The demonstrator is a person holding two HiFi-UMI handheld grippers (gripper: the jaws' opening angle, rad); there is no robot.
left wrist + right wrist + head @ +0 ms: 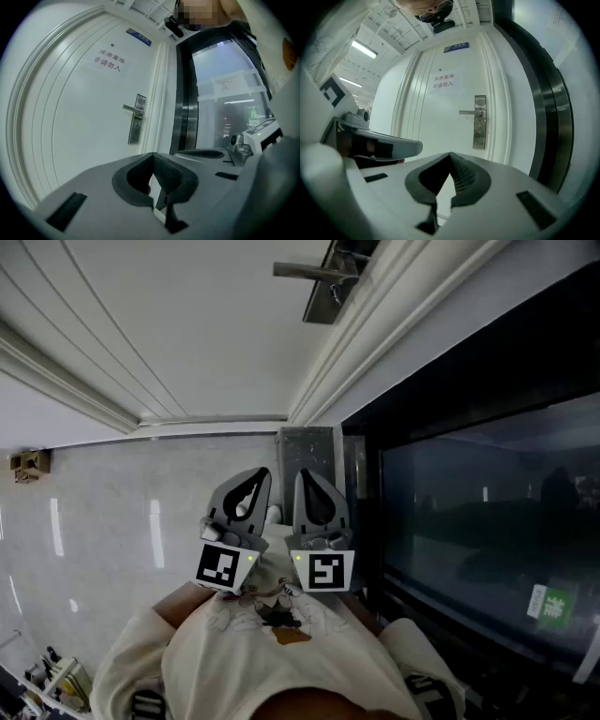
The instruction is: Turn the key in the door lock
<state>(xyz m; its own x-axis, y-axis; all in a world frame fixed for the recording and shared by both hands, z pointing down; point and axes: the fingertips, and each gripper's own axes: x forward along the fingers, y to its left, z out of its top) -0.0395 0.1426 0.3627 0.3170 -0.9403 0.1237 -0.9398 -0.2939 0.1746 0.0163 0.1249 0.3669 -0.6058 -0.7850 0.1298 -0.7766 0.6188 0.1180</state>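
Holding both tongs side by side, you face the white panelled door (440,126). Left tongs (152,157) pressed together, nothing between them. Right tongs (450,155) likewise, empty. Silver metal lock plate (480,122) with its lever handle (468,112) sits at the door's right edge, well apart from both tongs. Can't make out the key, too small.
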